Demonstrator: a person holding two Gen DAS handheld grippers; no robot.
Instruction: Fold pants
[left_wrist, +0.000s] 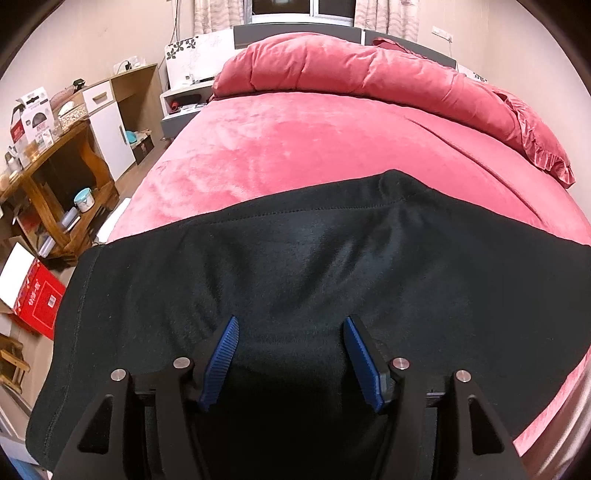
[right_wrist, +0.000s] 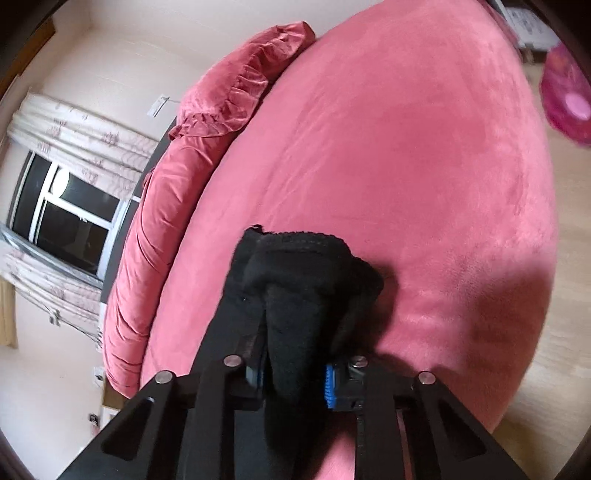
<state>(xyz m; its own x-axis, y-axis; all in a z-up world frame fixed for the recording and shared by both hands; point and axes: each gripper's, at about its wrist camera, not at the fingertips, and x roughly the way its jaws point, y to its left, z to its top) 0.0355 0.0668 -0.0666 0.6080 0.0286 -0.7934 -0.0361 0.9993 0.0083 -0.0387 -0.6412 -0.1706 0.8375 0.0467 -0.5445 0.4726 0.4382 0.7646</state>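
Black pants (left_wrist: 295, 266) lie spread across the near end of a pink bed (left_wrist: 280, 147). My left gripper (left_wrist: 291, 328) is open, its blue pads (left_wrist: 221, 358) apart just above the black cloth, holding nothing. In the right wrist view my right gripper (right_wrist: 295, 317) is shut on a bunched part of the black pants (right_wrist: 303, 280), lifted a little above the pink bed (right_wrist: 424, 166). The cloth hides most of its fingers.
A folded pink duvet (left_wrist: 351, 66) and a ruffled pillow (left_wrist: 532, 133) lie at the head of the bed. A wooden table (left_wrist: 55, 177), a white cabinet (left_wrist: 110, 125) and a red box (left_wrist: 37, 302) stand on the left. A pink object (right_wrist: 565, 96) is on the floor at the right.
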